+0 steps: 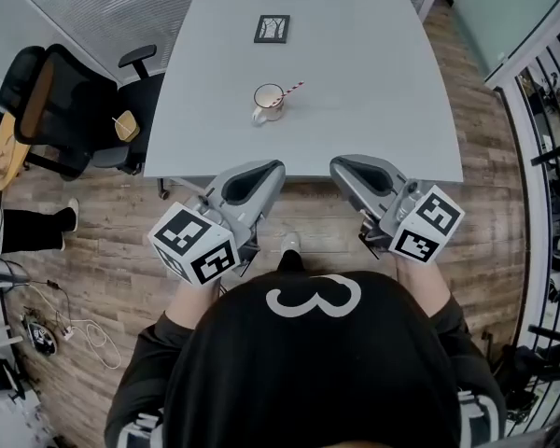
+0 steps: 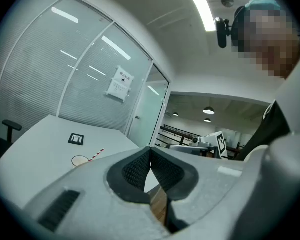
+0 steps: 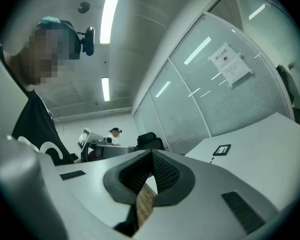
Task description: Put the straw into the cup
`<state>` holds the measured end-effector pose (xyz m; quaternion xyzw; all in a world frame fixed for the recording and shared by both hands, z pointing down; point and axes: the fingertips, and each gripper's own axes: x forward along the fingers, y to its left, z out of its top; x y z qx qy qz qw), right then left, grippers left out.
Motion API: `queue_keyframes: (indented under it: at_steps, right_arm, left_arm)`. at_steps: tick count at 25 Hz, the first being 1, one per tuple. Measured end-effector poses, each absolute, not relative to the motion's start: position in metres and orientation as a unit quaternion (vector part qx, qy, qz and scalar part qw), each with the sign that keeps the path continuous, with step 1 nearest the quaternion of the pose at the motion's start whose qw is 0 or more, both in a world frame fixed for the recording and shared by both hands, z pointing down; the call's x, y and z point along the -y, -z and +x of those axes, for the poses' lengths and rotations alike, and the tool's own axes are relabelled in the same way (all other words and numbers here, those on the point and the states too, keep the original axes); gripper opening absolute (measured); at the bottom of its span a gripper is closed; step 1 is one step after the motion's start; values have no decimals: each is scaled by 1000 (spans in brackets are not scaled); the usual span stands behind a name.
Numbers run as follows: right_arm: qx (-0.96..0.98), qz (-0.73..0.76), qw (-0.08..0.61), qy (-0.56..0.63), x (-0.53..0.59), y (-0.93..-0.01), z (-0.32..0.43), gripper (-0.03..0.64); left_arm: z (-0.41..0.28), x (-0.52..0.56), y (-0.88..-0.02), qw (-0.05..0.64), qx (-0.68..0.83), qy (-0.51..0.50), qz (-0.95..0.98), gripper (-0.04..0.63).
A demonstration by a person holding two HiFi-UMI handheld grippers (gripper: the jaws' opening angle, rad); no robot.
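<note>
A white cup [image 1: 267,102] stands near the middle of the white table [image 1: 355,110]. A red-and-white striped straw [image 1: 292,89] leans out of the cup to the right. Both grippers hang in front of the table's near edge, close to my body and well short of the cup. The left gripper [image 1: 276,167] is shut and empty; in its own view its pads [image 2: 140,169] meet, with the cup [image 2: 80,160] and straw [image 2: 96,155] far off. The right gripper [image 1: 337,165] is shut too, nothing between its pads [image 3: 162,173].
A small black picture frame [image 1: 272,28] lies at the far side of the table. A black office chair [image 1: 70,110] stands left of the table. Cables [image 1: 75,329] lie on the wooden floor at the left. Glass partitions close off the back, and a railing [image 1: 551,157] runs along the right.
</note>
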<state>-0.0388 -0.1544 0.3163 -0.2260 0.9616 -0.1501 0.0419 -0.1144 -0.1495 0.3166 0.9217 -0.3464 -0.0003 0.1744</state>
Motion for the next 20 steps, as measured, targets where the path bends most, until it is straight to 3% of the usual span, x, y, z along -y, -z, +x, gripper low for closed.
queue_keyframes:
  at_steps: [14, 20]
  right_arm:
    - [-966, -226, 58, 109, 101, -286, -2, 14]
    - [-967, -224, 55, 111, 117, -259, -32, 14]
  left_arm:
    - [-72, 97, -281, 129, 341, -10, 931, 17]
    - [-105, 111, -257, 129, 346, -11, 929, 17]
